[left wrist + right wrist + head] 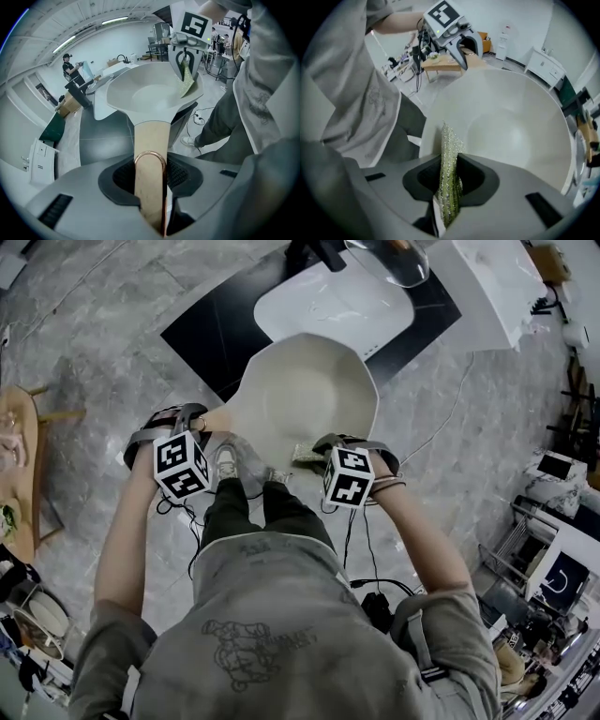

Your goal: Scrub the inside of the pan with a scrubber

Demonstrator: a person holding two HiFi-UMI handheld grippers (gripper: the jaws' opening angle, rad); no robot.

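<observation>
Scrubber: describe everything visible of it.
The scrubber is a thin, flat pad, green under a glittery silver mesh, and slightly bent. The right claw is shut on it edge-on, so one end sticks out past the jaws. That free end points down at the inner wall of the pale pan, just inside the rim; contact looks likely.

Handle (150,140): near end hidden between left gripper (151,176) pads.
Scrubber (449,145): lower part buried in right gripper (450,176); head view shows only a corner.
Pan (511,131): near rim hidden behind right gripper's body.
</observation>
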